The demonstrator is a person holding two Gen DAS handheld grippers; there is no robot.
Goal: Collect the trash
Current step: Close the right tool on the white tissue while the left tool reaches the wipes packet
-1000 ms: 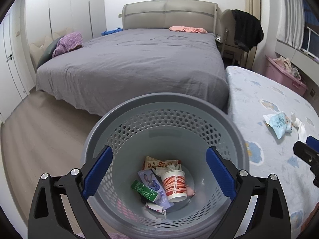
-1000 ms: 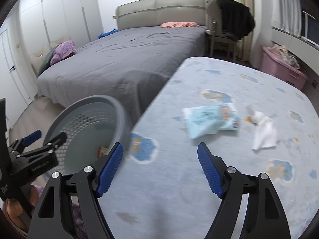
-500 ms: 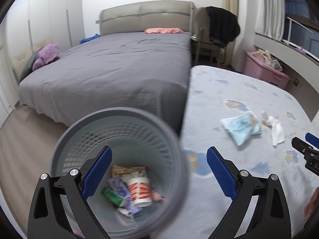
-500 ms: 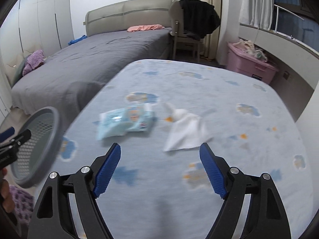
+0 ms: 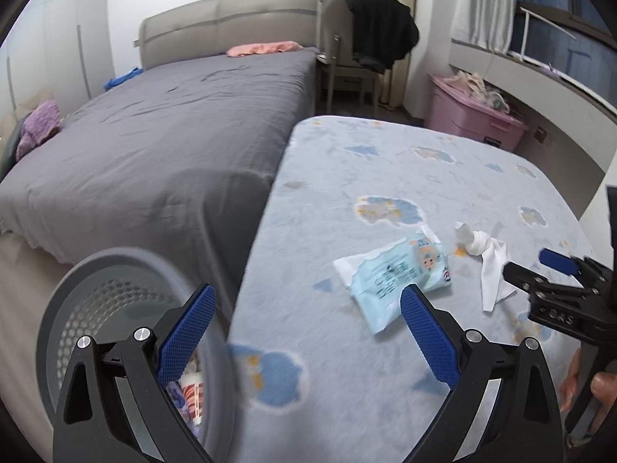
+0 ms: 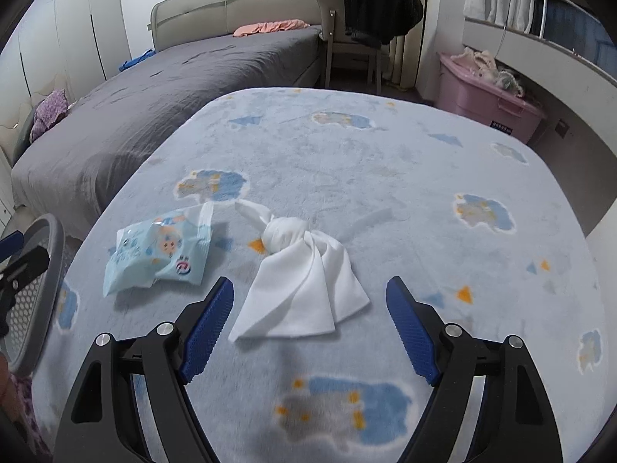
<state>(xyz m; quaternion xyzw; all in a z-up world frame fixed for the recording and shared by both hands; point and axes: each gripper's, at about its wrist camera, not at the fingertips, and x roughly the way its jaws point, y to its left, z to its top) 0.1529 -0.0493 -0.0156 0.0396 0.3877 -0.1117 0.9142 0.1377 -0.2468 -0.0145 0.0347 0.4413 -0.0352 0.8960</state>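
Note:
A light blue wet-wipe packet [image 5: 397, 276] [image 6: 162, 250] and a knotted white tissue [image 5: 489, 266] [image 6: 304, 281] lie on the pale blue patterned bed cover [image 6: 385, 177]. My right gripper [image 6: 310, 314] is open and empty, hovering just short of the tissue. My left gripper [image 5: 308, 320] is open and empty, near the bed's left edge, with the packet just beyond its right finger. The grey perforated bin [image 5: 115, 308] [image 6: 31, 301] with several pieces of trash inside stands by the bed at lower left.
A grey bed [image 5: 154, 142] lies beyond on the left. A chair with a black jacket [image 5: 378, 38] and a pink storage box [image 5: 474, 115] stand at the far side. The right gripper shows at the right edge of the left wrist view [image 5: 555, 289].
Both grippers have swung right, away from the bin and over the patterned bed. The right gripper has closed in on the white tissue; the left now faces the packet.

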